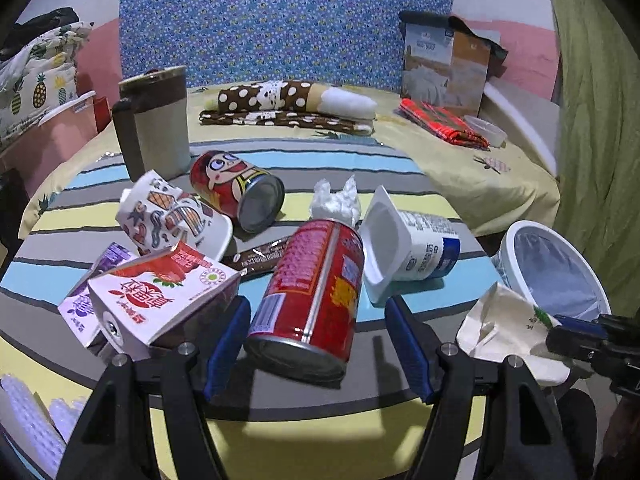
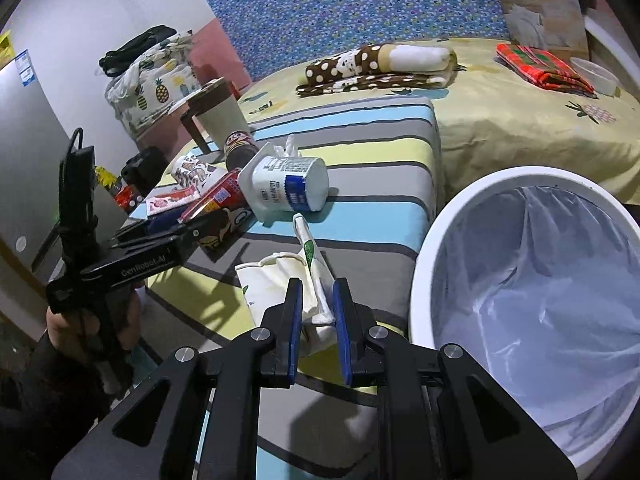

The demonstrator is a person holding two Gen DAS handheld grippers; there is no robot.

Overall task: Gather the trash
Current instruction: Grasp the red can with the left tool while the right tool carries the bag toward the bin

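Beside the lined bin (image 2: 424, 240), the right gripper (image 2: 318, 304) pinches a crumpled paper cup (image 2: 280, 276) that might slip short, while the left gripper (image 1: 320, 340), wide open, straddles an ungripped red can (image 1: 316, 292) that could roll.

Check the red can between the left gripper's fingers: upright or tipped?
Tipped. The red can lies on its side on the striped cushion, its metal end facing the camera.

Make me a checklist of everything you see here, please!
Surface: striped cushion beside a yellow bed.
Job's things: red can lying between left tool's open fingers; crushed paper cup pinched by right tool; yogurt cup, cartoon can, cartons, tissue, wrapper; lined bin.
Clutter: tumbler, blanket roll.
Grippers: left tool open; right tool shut.
Cables: nothing seen.
Surroundings: blue headboard.
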